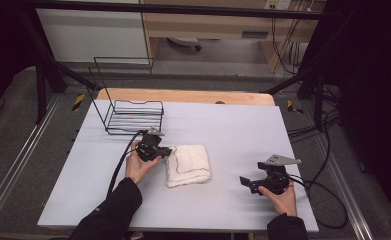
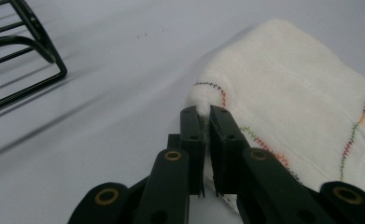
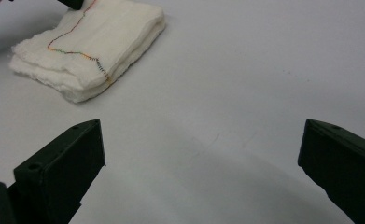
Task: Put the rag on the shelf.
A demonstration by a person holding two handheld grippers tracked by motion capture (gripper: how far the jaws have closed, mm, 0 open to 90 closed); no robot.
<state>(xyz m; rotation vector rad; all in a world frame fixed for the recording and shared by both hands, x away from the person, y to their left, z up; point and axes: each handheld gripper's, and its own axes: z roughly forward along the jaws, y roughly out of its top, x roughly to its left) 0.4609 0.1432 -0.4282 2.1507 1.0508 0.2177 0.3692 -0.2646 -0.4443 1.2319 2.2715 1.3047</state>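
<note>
Folded white towel (image 1: 188, 165) lying flat, long axis front-to-back, left tongs (image 2: 202, 116) pinching its corner, right tongs (image 3: 201, 154) spread wide.

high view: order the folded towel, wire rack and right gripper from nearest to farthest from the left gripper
1. folded towel: pinched at its left corner by the left gripper, touching it.
2. wire rack: just behind the left gripper, toward the table's far left.
3. right gripper: across the table on the right, jaws wide open.
</note>
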